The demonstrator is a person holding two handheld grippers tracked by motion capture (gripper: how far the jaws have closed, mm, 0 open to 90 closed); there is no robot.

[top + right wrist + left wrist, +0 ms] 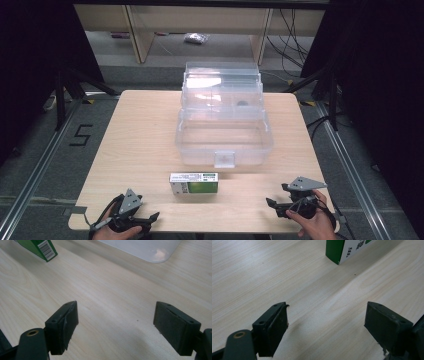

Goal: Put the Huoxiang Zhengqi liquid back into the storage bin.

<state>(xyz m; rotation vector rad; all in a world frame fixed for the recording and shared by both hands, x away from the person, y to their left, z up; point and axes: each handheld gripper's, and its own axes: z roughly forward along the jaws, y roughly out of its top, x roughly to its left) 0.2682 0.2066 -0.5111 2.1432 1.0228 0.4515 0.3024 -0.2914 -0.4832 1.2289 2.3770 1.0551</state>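
Carton (194,183), green and white, lies flat on the table (140,135) near the person's edge, midway between the two hands and just in front of the clear bin (223,140). It lies lengthwise across the table, so either side can reach an end. The bin stands open, its lid (222,82) tipped up at the far side and its latch facing the carton; that looks like the place the carton is meant to go, since nothing bars the way in.

Left hand-held gripper (150,218) rests low at the near left corner, jaws spread wide with nothing between them; in the left gripper view the carton's green end (335,250) sits ahead of the jaws and well apart from them. Right hand-held gripper (272,205) hangs at the near right, jaws also wide and empty, aimed toward the carton; its own view shows the barcoded end (41,248) up left and a rounded corner of the bin (155,252) up right. Both seem posed ready to reach, with no grasp made yet.
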